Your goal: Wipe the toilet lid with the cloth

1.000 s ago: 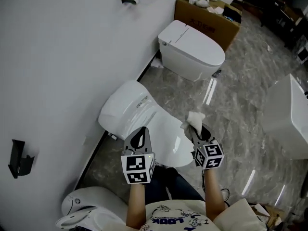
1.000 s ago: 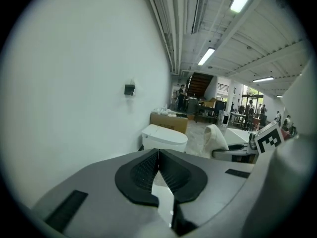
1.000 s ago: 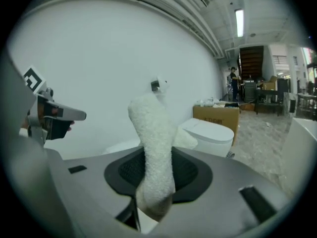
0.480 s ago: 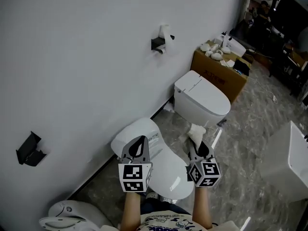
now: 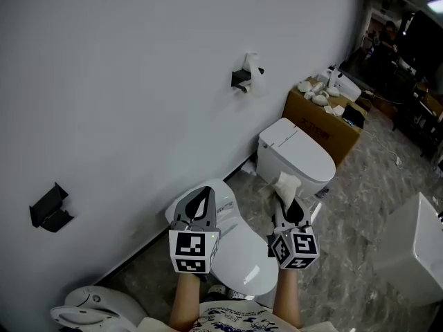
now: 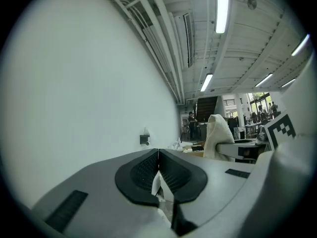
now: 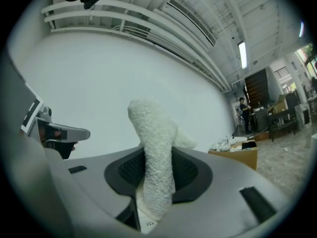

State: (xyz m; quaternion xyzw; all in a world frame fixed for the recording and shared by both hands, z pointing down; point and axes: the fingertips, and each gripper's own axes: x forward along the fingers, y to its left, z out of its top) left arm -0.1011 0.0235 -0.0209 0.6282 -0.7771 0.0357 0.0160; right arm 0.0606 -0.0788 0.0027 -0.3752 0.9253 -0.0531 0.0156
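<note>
White wall [image 5: 138, 102] fills my feed behind the near toilet lid [image 5: 243, 263], which sits below both grippers. My right gripper [image 5: 286, 205] is clamped on the white cloth [image 5: 287, 184], held clear of the lid; my left gripper [image 5: 202, 196] has its jaws pressed together on nothing

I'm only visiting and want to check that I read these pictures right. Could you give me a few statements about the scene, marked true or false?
1. The right hand-held gripper holds a white cloth. True.
2. The left hand-held gripper grips the toilet lid. False: its jaws are shut on nothing, above the lid.
3. The cloth lies flat on the lid. False: it sticks up from the jaws, off the lid.
4. A cardboard box stands beyond the farther toilet. True.
</note>
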